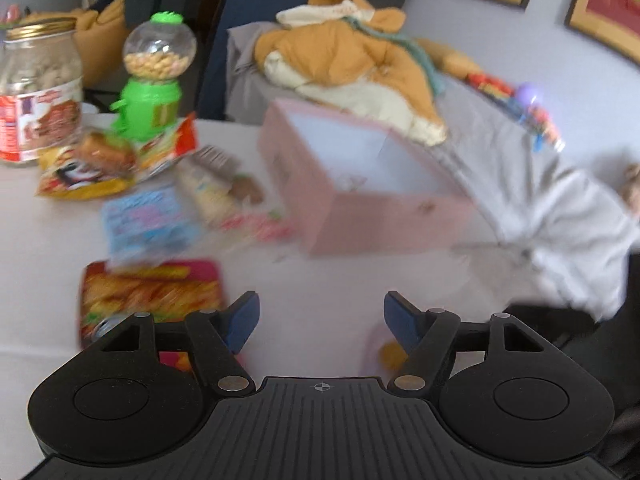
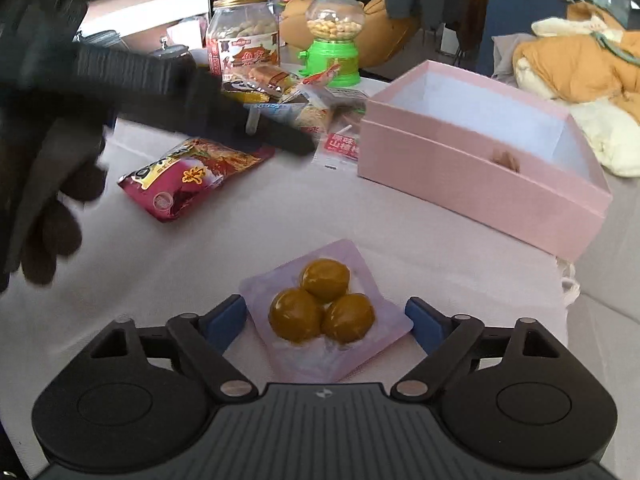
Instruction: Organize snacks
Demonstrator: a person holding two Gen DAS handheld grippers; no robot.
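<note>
Pouch [image 2: 326,316] of three round brown-yellow snacks, sealed in clear lilac film, lies flat on the white bench [image 2: 280,216] directly between the blue pads of the right tongs [image 2: 326,320], which stand wide on either side of it without pressing it; they hold nothing. My guess is that the pack is light and a little slippery, with soft film edges that will buckle, while the three lumps inside look firm, so the surest hold would be across the lumps or along a sealed edge. The right tongs tilt down at the bench from just behind the pouch, with the open pink box [image 2: 480,168] beyond it to the right, seemingly empty. The left tongs [image 1: 322,322] are also spread wide and empty, angled down over bare bench; that view is blurred. From the right camera the left tool shows as a dark bar held by a black-gloved hand [image 2: 48,184], reaching over the red snack bag [image 2: 192,176] toward the pile of packets [image 2: 288,100]. Behind the pile stand a glass jar [image 2: 244,36] and a green candy dispenser [image 2: 334,40].
</note>
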